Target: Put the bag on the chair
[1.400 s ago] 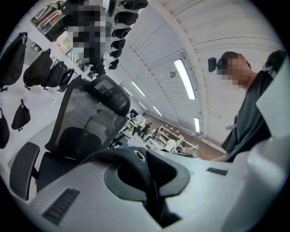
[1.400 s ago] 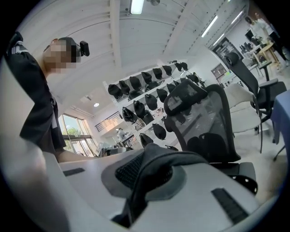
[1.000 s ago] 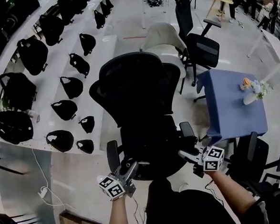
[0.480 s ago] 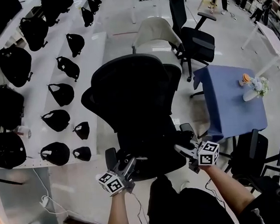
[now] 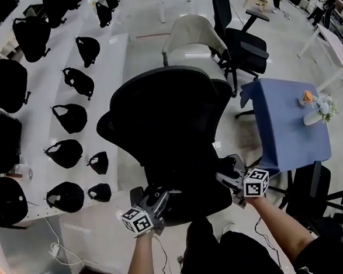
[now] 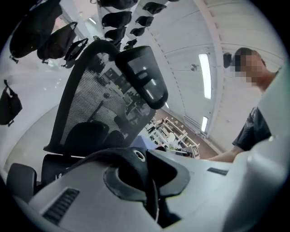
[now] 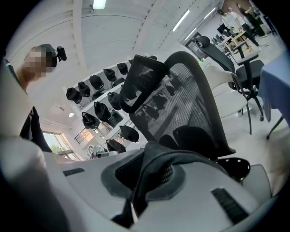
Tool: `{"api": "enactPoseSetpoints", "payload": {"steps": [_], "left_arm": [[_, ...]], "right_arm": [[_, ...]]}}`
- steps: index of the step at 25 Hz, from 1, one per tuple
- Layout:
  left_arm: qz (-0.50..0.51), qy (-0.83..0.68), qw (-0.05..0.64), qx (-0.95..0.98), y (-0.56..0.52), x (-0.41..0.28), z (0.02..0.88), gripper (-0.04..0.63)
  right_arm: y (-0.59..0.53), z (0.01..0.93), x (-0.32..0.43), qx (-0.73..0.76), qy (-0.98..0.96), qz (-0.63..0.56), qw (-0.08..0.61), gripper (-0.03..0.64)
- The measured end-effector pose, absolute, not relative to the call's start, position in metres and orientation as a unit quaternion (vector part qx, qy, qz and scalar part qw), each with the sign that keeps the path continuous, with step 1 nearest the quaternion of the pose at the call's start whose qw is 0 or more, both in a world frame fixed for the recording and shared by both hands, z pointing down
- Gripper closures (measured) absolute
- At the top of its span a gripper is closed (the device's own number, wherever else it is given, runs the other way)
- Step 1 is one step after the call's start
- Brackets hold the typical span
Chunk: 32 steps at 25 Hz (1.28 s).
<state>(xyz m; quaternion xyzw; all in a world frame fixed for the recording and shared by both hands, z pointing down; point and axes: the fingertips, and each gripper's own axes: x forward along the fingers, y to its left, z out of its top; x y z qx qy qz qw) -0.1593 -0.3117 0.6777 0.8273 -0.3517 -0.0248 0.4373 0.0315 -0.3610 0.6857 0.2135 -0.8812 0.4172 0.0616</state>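
Both grippers have sunk and pushed forward toward the seat since a second ago, and the bag has come down with them. Nearest, the left gripper is pressed together on a black strap with a metal eyelet, and the right gripper is likewise pinched shut on a fold of dark strap. Holding one strap on each side keeps the bag spread level between them, which suits setting it down flat. It hangs low over the seat of the black chair; black on black, I cannot tell whether it already rests there. The mesh backrest rises just behind it, so the load likely has to stop short of it. Farther off stand a white chair, a blue table, and white shelves lined with more black bags.
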Motion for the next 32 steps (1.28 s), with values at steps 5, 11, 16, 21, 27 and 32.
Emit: {"api": "enactPoseSetpoints", "payload": {"steps": [5, 11, 16, 21, 27, 32], "left_arm": [[-0.03, -0.362, 0.457, 0.812, -0.331, -0.167, 0.7, 0.568], [-0.025, -0.373, 0.475, 0.797, -0.35, -0.178, 0.73, 0.568], [-0.014, -0.378, 0.484, 0.789, -0.364, -0.185, 0.749, 0.568], [-0.004, -0.38, 0.5, 0.778, -0.372, -0.191, 0.772, 0.568], [0.003, -0.389, 0.521, 0.76, -0.382, -0.194, 0.794, 0.568], [-0.003, -0.403, 0.547, 0.733, -0.383, -0.199, 0.81, 0.568]], "right_arm": [[-0.378, 0.709, 0.026, 0.213, -0.878, 0.423, 0.075, 0.598], [-0.395, 0.743, 0.017, 0.216, -0.871, 0.432, 0.093, 0.598], [-0.407, 0.767, 0.012, 0.211, -0.869, 0.434, 0.11, 0.598], [-0.412, 0.79, 0.008, 0.204, -0.866, 0.435, 0.14, 0.598], [-0.422, 0.818, 0.007, 0.218, -0.847, 0.462, 0.149, 0.598], [-0.425, 0.832, 0.006, 0.231, -0.838, 0.47, 0.155, 0.597]]}}
